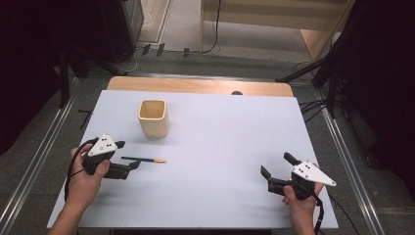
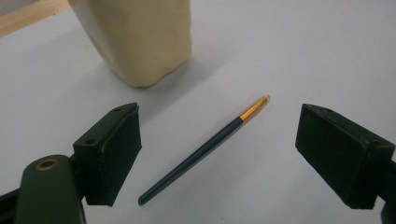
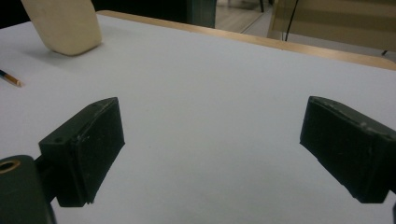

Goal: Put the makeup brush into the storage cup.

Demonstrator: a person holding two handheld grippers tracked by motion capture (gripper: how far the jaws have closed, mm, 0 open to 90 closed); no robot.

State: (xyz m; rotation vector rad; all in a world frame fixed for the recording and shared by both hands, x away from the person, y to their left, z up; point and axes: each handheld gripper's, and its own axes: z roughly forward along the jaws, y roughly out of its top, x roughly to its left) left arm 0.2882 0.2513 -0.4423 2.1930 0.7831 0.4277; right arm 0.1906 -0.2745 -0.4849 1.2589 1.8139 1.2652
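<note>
A thin dark blue pencil-like stick [image 1: 144,159] with an orange and pale tip lies flat on the white table, its tip pointing right. My left gripper [image 1: 128,155] hovers open at its dark end. In the left gripper view the stick [image 2: 205,147] lies on the table between the two wide-apart pads, untouched by my left gripper [image 2: 217,126]. A cream square cup [image 1: 153,117] stands upright just beyond, and the same cup [image 2: 140,37] is close ahead here. My right gripper [image 1: 278,165] rests open at the front right with nothing in it.
The white sheet [image 1: 220,127] covers a wooden table whose far edge shows bare wood [image 1: 195,85]. In the right gripper view, the open right gripper [image 3: 210,126] faces the cup [image 3: 65,25] and the stick's tip [image 3: 10,78] at the far left.
</note>
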